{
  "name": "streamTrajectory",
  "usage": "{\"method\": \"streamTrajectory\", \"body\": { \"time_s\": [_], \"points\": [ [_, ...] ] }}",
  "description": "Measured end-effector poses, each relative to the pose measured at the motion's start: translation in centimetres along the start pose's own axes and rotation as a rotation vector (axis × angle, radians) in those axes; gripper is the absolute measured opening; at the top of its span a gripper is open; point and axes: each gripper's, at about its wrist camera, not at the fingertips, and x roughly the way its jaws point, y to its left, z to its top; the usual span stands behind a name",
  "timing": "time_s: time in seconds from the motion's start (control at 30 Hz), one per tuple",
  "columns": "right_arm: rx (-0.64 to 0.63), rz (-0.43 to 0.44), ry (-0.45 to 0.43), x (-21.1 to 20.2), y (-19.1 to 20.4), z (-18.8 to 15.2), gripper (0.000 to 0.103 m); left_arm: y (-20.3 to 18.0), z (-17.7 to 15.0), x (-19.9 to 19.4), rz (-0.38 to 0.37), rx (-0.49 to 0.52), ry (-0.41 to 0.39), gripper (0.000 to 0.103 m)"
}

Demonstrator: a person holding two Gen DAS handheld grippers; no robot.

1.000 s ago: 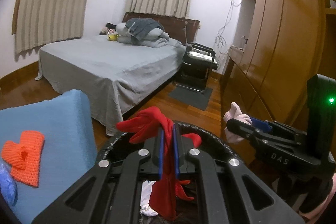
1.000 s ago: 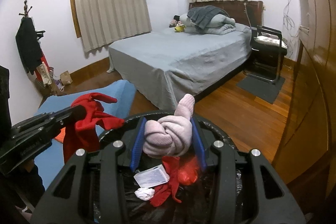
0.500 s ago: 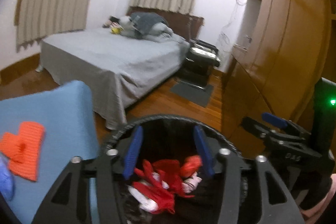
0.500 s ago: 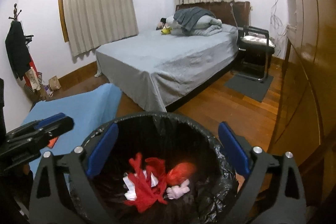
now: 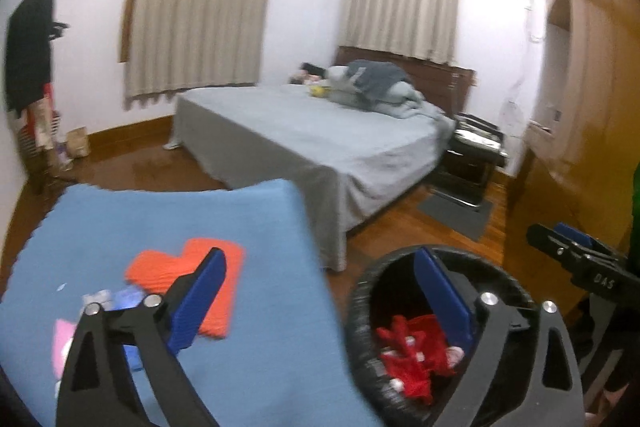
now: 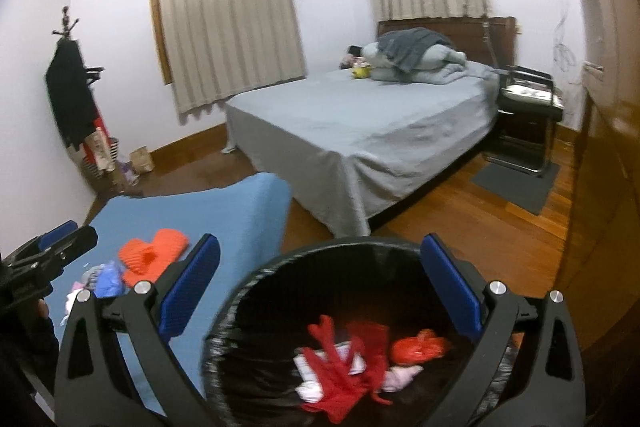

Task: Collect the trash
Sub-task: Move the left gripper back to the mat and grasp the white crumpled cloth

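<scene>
Both grippers angle downward. Left gripper (image 5: 320,291) has just spread wide, empty; right gripper (image 6: 320,281) spread, empty. Red cloth (image 6: 340,375) lies below in bin (image 6: 224,311).

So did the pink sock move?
Yes. It left the right gripper and dropped into the black bin, where the pink sock lies beside red cloth.

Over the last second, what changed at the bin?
Both grippers let go: the left gripper dropped the red cloth and the right gripper the pink sock into the bin. Both jaws have just been opening and now stand wide with nothing between them. The left view swung from the bin toward the blue table. The orange cloth and bed stayed put.
</scene>
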Motion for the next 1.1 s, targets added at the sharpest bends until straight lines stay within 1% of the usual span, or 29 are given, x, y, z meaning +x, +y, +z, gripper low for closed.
{"method": "streamTrajectory", "body": {
  "time_s": [0.1, 0.3, 0.4, 0.5, 0.57, 0.7, 0.8, 0.93, 1.1],
  "points": [
    [-0.021, 0.044, 0.017, 1.2, 2.5, 0.0, 0.098, 1.9, -0.7, -0.9, 0.054, -0.025, 0.000, 0.096],
    [-0.070, 0.124, 0.062, 3.7, 7.5, -1.0, 0.098, 7.1, -2.2, -2.3, 0.175, -0.072, 0.010, 0.096],
    [-0.094, 0.154, 0.077, 4.6, 9.8, -1.5, 0.098, 9.6, -3.2, -3.0, 0.247, -0.086, 0.010, 0.096],
    [-0.122, 0.178, 0.091, 5.6, 11.9, -2.0, 0.098, 11.7, -4.3, -3.3, 0.302, -0.098, 0.015, 0.095],
    [-0.138, 0.189, 0.102, 6.1, 12.9, -2.4, 0.098, 13.1, -5.2, -3.6, 0.328, -0.110, 0.025, 0.093],
    [-0.157, 0.207, 0.114, 7.4, 14.8, -3.4, 0.098, 15.7, -7.1, -3.4, 0.376, -0.146, 0.059, 0.088],
    [-0.176, 0.213, 0.125, 8.3, 16.0, -4.1, 0.098, 17.0, -8.4, -2.9, 0.399, -0.173, 0.089, 0.083],
    [-0.199, 0.220, 0.144, 9.3, 17.2, -5.0, 0.098, 18.4, -9.8, -1.7, 0.413, -0.211, 0.130, 0.079],
    [-0.216, 0.227, 0.168, 10.3, 18.3, -5.8, 0.098, 19.2, -10.9, 0.0, 0.410, -0.226, 0.173, 0.073]
  ]
}}
